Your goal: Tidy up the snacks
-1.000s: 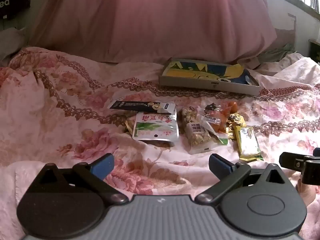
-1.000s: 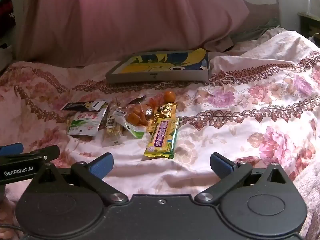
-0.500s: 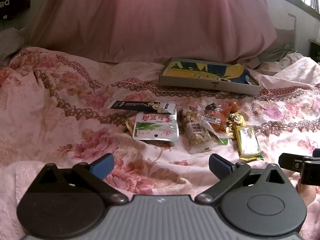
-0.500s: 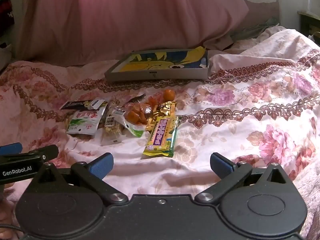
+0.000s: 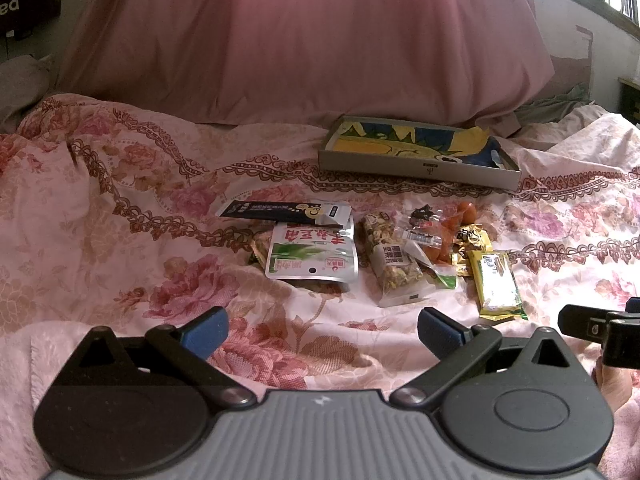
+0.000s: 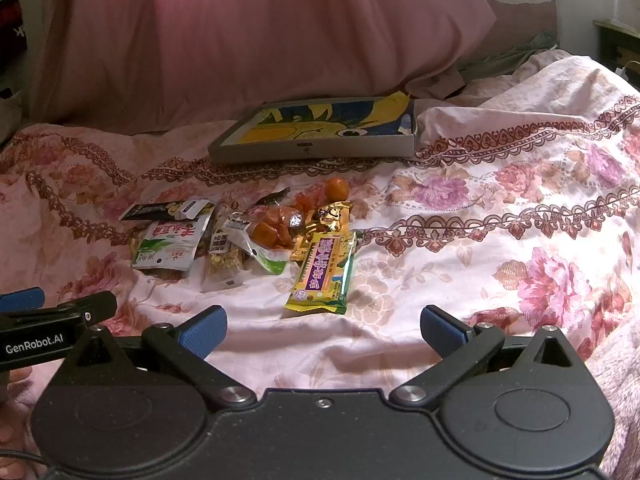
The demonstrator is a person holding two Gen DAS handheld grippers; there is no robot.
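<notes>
A cluster of snacks lies on the floral bedspread: a white-green pouch (image 5: 312, 258) (image 6: 170, 250), a black packet (image 5: 280, 212), a nut bar (image 5: 394, 264), a bag of orange candies (image 6: 274, 230) (image 5: 440, 236), gold wrappers (image 6: 330, 216) and a yellow bar (image 6: 324, 274) (image 5: 498, 284). A shallow grey box with a yellow-blue picture (image 5: 416, 152) (image 6: 316, 134) lies behind them. My left gripper (image 5: 322, 330) is open and empty, just short of the pouch. My right gripper (image 6: 322, 330) is open and empty, just short of the yellow bar.
A large pink pillow (image 5: 312, 40) rises behind the box. The bedspread (image 6: 520, 220) spreads to the right with folds. The other gripper shows at the frame edge in the left wrist view (image 5: 600, 328) and in the right wrist view (image 6: 52, 324).
Both grippers have edged slightly; the snacks sit a little lower and nearer in the right wrist view. Nothing was grasped or moved.
</notes>
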